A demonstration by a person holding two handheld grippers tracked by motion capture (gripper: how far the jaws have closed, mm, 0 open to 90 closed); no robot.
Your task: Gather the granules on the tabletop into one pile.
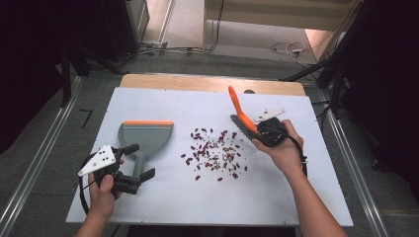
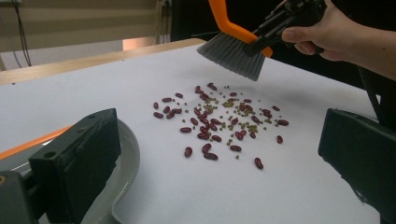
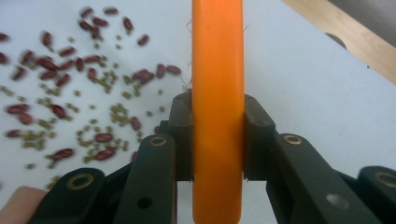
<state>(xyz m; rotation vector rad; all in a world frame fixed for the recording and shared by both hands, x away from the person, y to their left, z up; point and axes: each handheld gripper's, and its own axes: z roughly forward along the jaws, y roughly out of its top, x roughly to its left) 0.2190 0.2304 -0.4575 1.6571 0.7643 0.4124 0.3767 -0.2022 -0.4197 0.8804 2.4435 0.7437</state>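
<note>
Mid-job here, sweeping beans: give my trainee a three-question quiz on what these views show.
1. True or false: the right gripper is shut on the orange-handled brush with grey bristles.
2. Which lies nearer the grey plastic dustpan with an orange front edge: A, the left gripper; B, the right gripper?
3. Fill in: the scattered red and green beans lie on the white table cover, between the dustpan and the ____.

Key: 1 true, its fingers clamp the handle. 2 A, open around the dustpan's handle. 3 brush.
</note>
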